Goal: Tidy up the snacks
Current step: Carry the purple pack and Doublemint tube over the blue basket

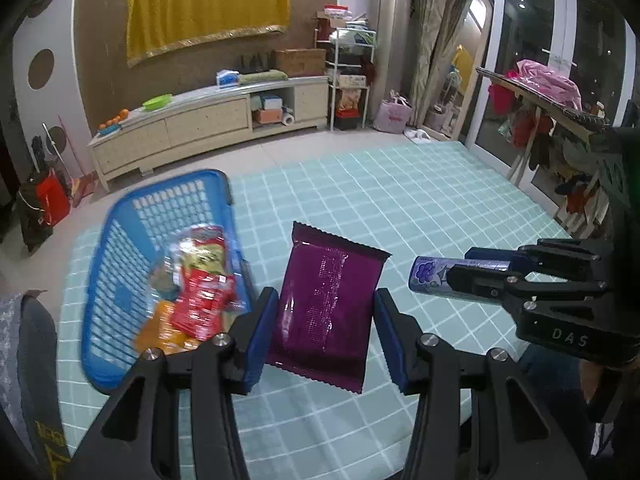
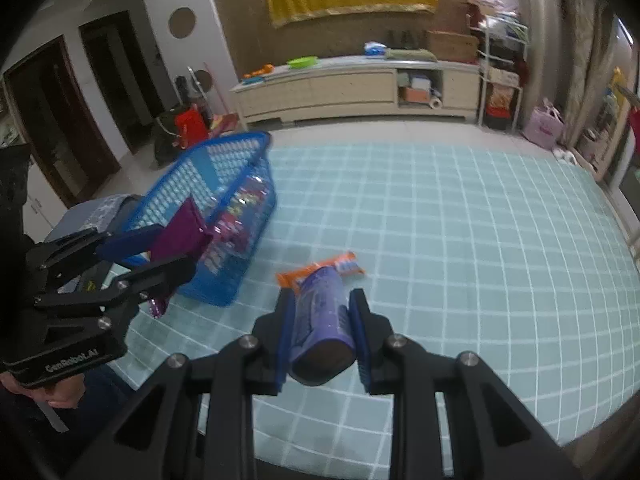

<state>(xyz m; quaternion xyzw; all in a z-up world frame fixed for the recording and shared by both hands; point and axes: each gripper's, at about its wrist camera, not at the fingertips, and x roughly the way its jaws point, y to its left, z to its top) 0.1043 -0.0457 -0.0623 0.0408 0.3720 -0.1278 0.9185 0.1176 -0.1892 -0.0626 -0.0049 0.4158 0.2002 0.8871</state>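
Observation:
My left gripper (image 1: 326, 330) is shut on a flat purple snack packet (image 1: 326, 304), held above the checked mat, just right of the blue basket (image 1: 120, 240). The basket holds several red, yellow and orange packets (image 1: 196, 292). My right gripper (image 2: 322, 336) is shut on a purple cylindrical can (image 2: 320, 320) with a grape print, lifted off the mat. An orange packet (image 2: 336, 266) lies on the mat beyond the can. In the right wrist view the left gripper (image 2: 160, 256) with the purple packet (image 2: 180, 232) hangs beside the basket (image 2: 224, 184). In the left wrist view the right gripper (image 1: 460, 276) carries the can (image 1: 430, 276).
A light green checked mat (image 2: 460, 240) covers the floor. A long cream cabinet (image 1: 208, 124) stands along the far wall, with a shelf rack (image 1: 350, 76) to its right. Glass doors and a clothes rack (image 1: 552, 108) are at the right. A person's sleeve (image 1: 24, 360) shows at the lower left.

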